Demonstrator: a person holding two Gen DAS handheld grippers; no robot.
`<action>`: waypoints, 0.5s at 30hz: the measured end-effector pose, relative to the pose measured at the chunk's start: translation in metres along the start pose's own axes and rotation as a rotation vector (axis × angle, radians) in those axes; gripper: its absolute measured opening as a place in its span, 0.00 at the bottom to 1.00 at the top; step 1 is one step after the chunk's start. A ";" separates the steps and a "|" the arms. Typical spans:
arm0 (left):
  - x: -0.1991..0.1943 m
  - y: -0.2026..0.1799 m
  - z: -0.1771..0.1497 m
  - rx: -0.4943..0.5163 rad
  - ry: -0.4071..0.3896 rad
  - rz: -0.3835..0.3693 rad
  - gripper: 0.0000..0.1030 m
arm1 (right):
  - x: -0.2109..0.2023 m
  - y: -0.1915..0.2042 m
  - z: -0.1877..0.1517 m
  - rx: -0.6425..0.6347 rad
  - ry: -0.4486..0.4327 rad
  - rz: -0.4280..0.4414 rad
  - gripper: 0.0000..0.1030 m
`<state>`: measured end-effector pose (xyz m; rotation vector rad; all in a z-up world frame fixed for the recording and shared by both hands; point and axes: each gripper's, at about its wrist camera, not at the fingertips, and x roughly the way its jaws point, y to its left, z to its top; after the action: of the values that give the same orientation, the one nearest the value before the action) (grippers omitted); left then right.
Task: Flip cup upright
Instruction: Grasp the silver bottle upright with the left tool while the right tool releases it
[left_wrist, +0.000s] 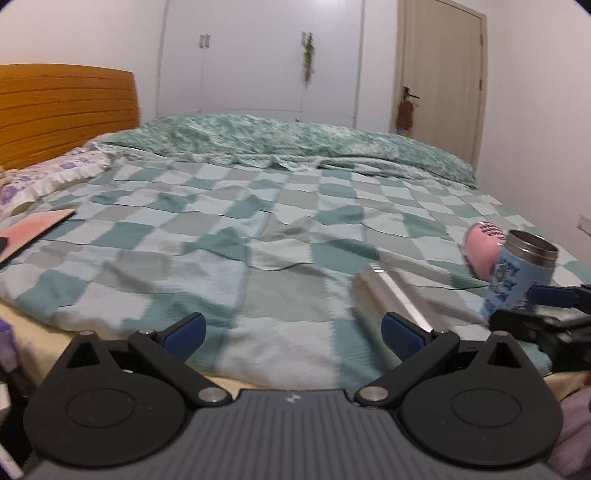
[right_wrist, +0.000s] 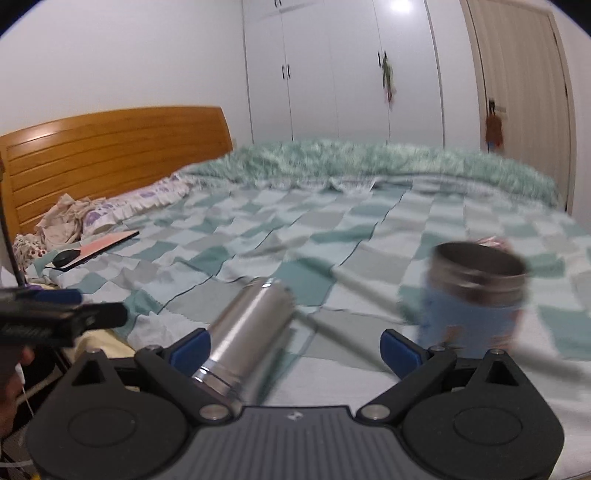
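- Both tongs, our left (left_wrist: 291, 332) and right (right_wrist: 295, 349), gape wide with nothing between them.
- We judge the blue cup (right_wrist: 474, 295) already upright on the bed (right_wrist: 332, 229), mouth up.
- Left over, by our reckoning: the steel cup (right_wrist: 247, 332) and pink cup (left_wrist: 480, 251) lying sideways.

A home bedroom: bed (left_wrist: 258, 229), wooden headboard (left_wrist: 66, 107), white wardrobe (left_wrist: 258, 55).

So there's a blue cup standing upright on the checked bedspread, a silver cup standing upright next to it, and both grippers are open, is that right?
Not quite. The silver cup is lying on its side, not standing, as the right wrist view shows. The rest holds: the blue cup stands mouth-up on the checked bedspread, and the left gripper and right gripper are both open.
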<state>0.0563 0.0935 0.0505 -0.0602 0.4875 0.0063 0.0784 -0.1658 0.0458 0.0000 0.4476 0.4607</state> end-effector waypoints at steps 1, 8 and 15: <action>0.004 -0.009 0.003 0.006 0.011 -0.012 1.00 | -0.006 -0.008 -0.002 0.000 -0.010 -0.004 0.96; 0.050 -0.069 0.022 0.024 0.133 -0.037 1.00 | -0.029 -0.062 -0.017 0.000 -0.052 -0.034 0.96; 0.110 -0.089 0.039 0.011 0.348 0.068 1.00 | -0.020 -0.099 -0.029 0.015 -0.060 -0.063 0.96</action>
<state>0.1738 0.0060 0.0381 -0.0338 0.8377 0.0604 0.0927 -0.2664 0.0177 0.0142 0.3909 0.3943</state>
